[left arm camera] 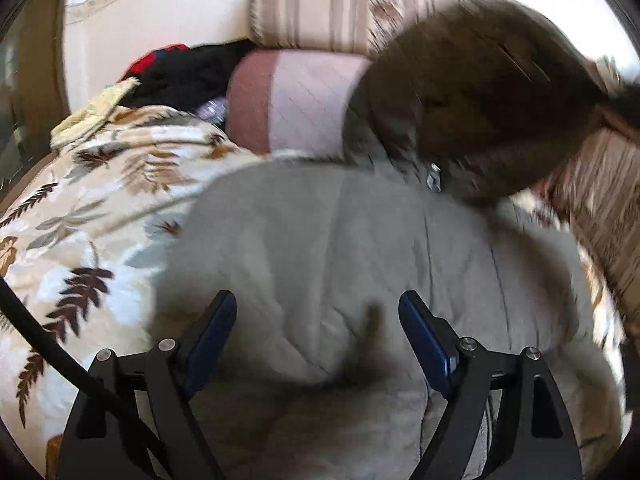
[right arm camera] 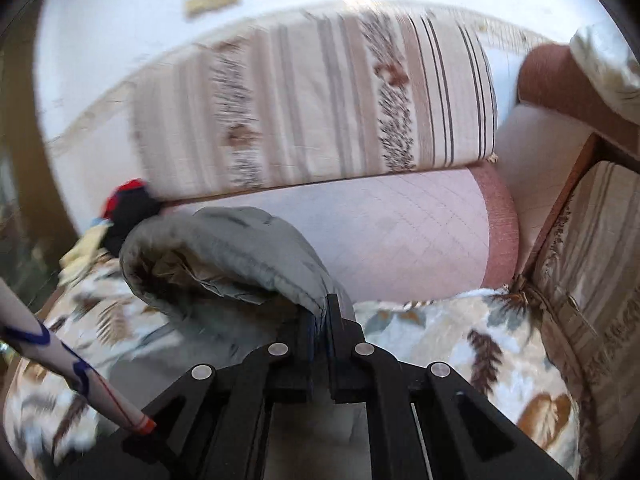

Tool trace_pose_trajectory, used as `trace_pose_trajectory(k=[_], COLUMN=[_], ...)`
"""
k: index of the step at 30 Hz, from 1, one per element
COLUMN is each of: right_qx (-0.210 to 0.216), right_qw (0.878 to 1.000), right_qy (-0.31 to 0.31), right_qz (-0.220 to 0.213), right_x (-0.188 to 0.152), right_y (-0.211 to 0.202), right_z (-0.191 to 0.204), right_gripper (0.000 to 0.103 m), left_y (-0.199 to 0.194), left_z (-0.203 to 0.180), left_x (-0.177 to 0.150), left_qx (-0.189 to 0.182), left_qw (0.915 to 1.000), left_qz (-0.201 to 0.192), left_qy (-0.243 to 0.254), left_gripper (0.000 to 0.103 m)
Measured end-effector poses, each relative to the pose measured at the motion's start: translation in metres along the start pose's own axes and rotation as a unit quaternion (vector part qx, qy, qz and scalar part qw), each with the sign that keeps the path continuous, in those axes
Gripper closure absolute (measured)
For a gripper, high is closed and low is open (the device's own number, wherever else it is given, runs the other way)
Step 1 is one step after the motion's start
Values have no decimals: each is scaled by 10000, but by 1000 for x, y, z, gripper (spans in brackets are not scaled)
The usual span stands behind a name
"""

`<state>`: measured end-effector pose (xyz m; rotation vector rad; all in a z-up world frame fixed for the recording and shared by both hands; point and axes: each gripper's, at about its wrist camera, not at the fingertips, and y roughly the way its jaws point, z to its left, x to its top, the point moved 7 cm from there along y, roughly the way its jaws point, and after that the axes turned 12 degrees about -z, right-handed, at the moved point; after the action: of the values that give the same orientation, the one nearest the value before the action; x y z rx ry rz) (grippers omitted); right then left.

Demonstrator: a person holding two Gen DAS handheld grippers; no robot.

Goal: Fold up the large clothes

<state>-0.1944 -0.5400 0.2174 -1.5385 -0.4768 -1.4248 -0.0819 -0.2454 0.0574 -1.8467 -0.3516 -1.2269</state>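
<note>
Setting: a sofa with striped back cushions (right arm camera: 320, 96) and a pink quilted bolster (left arm camera: 296, 100), its seat covered by a leaf-print blanket (left arm camera: 80, 208).
Far left: a pile of black, red and pale yellow clothes (left arm camera: 180, 72) lies by the bolster's end, beyond the blanket.
Left claw (left arm camera: 318, 320): its blue-padded fingers (left arm camera: 216, 332) are spread wide with nothing between them, hovering over the garment.
Garment: a grey padded jacket (left arm camera: 320, 240) lies spread on the leaf-print blanket, filling the middle of the left wrist view.
Lifted part: to the right, a blurred, shadowed piece of the same jacket is raised above the flat part, in front of the bolster.
Right claw (right arm camera: 320, 320): pressed together, pinching a seamed edge of the grey jacket, whose fabric arches up and to the left.
Far right: a striped cushion (right arm camera: 592, 264) stands at the sofa's end.
</note>
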Motion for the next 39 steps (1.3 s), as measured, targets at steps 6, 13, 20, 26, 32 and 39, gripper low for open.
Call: trace_pose_trajectory(k=[6, 13, 20, 26, 32, 39], right_qx=[371, 22, -7, 110, 530, 383], right_qw=[9980, 9917, 9891, 9931, 9962, 9820], right_qy=[-333, -192, -458, -647, -318, -403], right_qz=[385, 1269, 1402, 976, 616, 1807], right_x=[-109, -221, -219, -178, -135, -222], right_y=[-88, -47, -43, -78, -44, 30], right_z=[23, 8, 3, 11, 42, 41], right_gripper=[99, 99, 96, 85, 61, 60], left_y=[-24, 6, 57, 55, 51, 45], left_z=[38, -26, -63, -58, -54, -39], left_x=[41, 28, -23, -23, -24, -14], left_qx=[3, -931, -280, -351, -350, -396], left_qw=[9962, 9923, 9958, 9963, 9967, 9974], left_qz=[-600, -173, 645, 624, 595, 578], left_qy=[-631, -792, 593, 474, 425, 156], left_gripper=[21, 21, 19, 19, 19, 19])
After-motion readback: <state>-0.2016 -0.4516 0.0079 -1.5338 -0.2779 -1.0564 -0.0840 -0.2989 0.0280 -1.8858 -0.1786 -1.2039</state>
